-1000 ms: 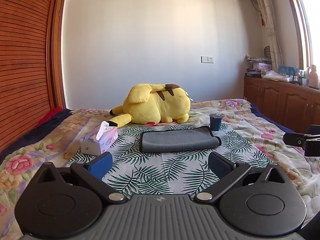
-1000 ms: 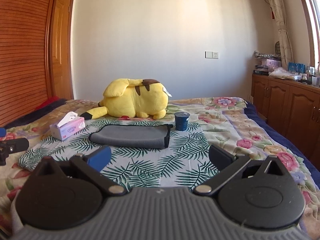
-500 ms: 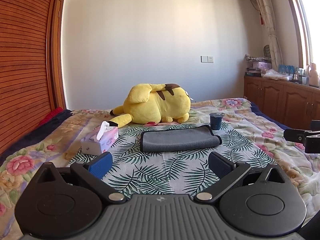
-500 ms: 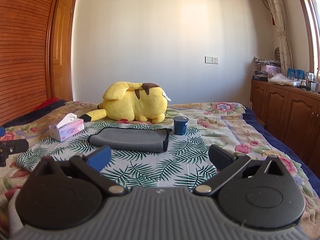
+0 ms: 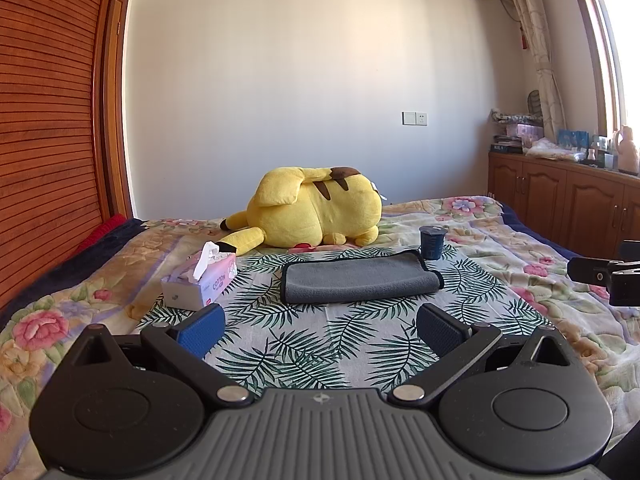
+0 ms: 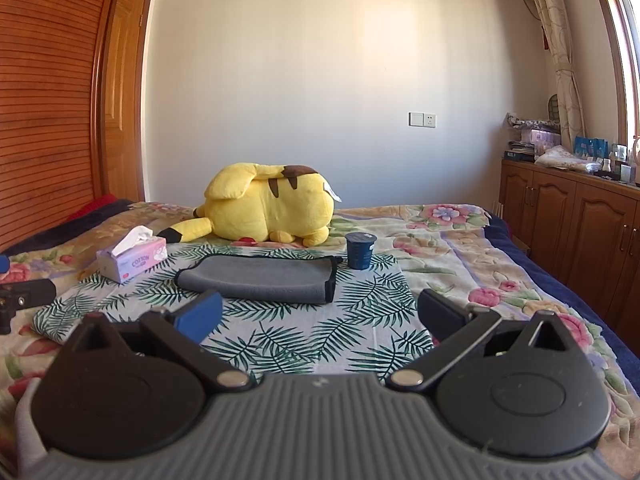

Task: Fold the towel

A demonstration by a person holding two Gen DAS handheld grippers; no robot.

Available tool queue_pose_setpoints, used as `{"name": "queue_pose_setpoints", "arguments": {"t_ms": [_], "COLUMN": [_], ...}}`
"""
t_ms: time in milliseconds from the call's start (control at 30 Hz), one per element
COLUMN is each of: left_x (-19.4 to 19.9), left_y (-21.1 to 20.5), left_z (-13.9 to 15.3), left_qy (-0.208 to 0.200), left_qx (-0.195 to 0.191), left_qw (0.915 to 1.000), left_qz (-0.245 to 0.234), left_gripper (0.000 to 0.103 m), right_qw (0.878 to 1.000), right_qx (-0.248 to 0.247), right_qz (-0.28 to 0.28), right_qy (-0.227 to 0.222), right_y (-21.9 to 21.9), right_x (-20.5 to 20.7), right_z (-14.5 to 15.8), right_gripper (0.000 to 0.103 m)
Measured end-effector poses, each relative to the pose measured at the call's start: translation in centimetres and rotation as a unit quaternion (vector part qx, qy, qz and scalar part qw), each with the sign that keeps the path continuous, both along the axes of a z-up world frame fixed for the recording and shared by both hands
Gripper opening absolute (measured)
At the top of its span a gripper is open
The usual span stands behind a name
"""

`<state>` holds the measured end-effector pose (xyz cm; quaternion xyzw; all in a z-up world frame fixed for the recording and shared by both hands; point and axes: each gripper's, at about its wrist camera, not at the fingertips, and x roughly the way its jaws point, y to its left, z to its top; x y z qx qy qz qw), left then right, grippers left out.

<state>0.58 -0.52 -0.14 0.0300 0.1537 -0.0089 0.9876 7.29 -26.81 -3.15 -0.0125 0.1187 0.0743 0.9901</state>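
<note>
A grey towel with a dark hem (image 5: 360,282) lies folded flat on a palm-leaf cloth (image 5: 320,344) on the bed; it also shows in the right wrist view (image 6: 260,278). My left gripper (image 5: 320,326) is open and empty, held above the cloth well short of the towel. My right gripper (image 6: 320,314) is open and empty, also short of the towel. Part of the right gripper shows at the right edge of the left wrist view (image 5: 608,276). Part of the left gripper shows at the left edge of the right wrist view (image 6: 20,300).
A yellow plush toy (image 5: 316,212) lies behind the towel. A dark blue cup (image 5: 432,242) stands at the towel's far right corner. A tissue box (image 5: 200,280) sits left of the towel. Wooden cabinets (image 5: 560,200) line the right wall; a slatted wardrobe (image 5: 48,140) stands left.
Both grippers have risen and tilted up slightly; the towel and bed sit lower in view. Both stay open. The towel has not moved.
</note>
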Motion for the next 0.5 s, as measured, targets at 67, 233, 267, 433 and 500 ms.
{"name": "queue_pose_setpoints", "arguments": {"t_ms": [67,233,267,433,500], "left_x": [0.0,0.0,-0.01,0.04,0.02], "left_y": [0.0,-0.01,-0.02,-0.01,0.0], "left_z": [0.0,-0.01,-0.01,-0.08,-0.06], "left_qy": [0.0,0.0,0.0,-0.002,-0.001], "left_qx": [-0.001,0.0,0.0,0.001,0.001], "left_qw": [1.0,1.0,1.0,1.0,1.0], "left_qz": [0.0,0.0,0.0,0.001,0.001], "left_gripper": [0.087,0.087,0.087,0.087,0.087], "right_qw": [1.0,1.0,1.0,1.0,1.0], "right_qx": [0.0,0.0,0.0,0.0,0.0], "right_qz": [0.0,0.0,0.0,0.0,0.0], "right_qy": [0.0,0.0,0.0,0.0,0.0], "right_y": [0.01,0.02,0.02,0.0,0.0], "right_x": [0.0,0.01,0.02,0.01,0.01], "right_z": [0.0,0.0,0.0,0.01,0.01], "right_gripper": [0.103,0.103,0.103,0.103,0.103]}}
